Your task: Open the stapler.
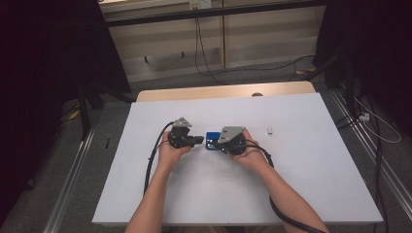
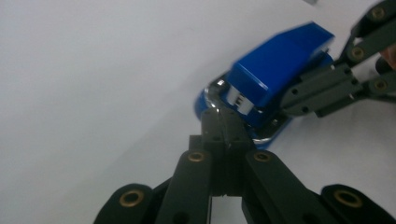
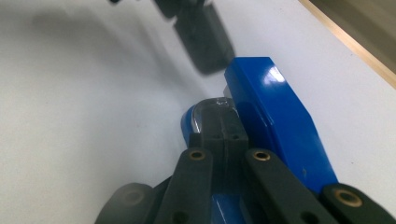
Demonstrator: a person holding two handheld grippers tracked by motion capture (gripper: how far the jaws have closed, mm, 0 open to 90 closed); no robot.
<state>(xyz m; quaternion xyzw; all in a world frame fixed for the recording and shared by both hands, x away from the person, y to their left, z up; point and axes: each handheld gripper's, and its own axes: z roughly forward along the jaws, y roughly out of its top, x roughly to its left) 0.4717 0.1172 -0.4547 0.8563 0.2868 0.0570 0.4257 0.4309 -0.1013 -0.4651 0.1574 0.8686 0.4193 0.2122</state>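
Two forearms reach in from the bottom of the high view onto a white table (image 1: 301, 160) whose pale wooden far edge shows. Grey floor surrounds it, with metal rails at both sides, dark curtains left and right, and cables trailing down a light wall panel behind. The left gripper (image 1: 198, 140) and right gripper (image 1: 217, 143) point at each other near the table's middle, with a blue stapler (image 1: 211, 136) between them, mostly covered by the right one. A small white object (image 1: 270, 130) lies apart to the right; it is too small to tell what it is.

From the left gripper view, the left gripper (image 2: 223, 122) has its jaws pressed together, tips at the stapler's (image 2: 275, 70) metal front end; whether they pinch anything there is unclear. The right gripper (image 2: 322, 91) meets the stapler's far side, cut off by the frame.

From the right gripper view, the right gripper (image 3: 220, 122) is likewise closed, tips resting on the stapler's (image 3: 275, 121) metal base beside the raised blue top. The left gripper (image 3: 205, 42) is blurred beyond.
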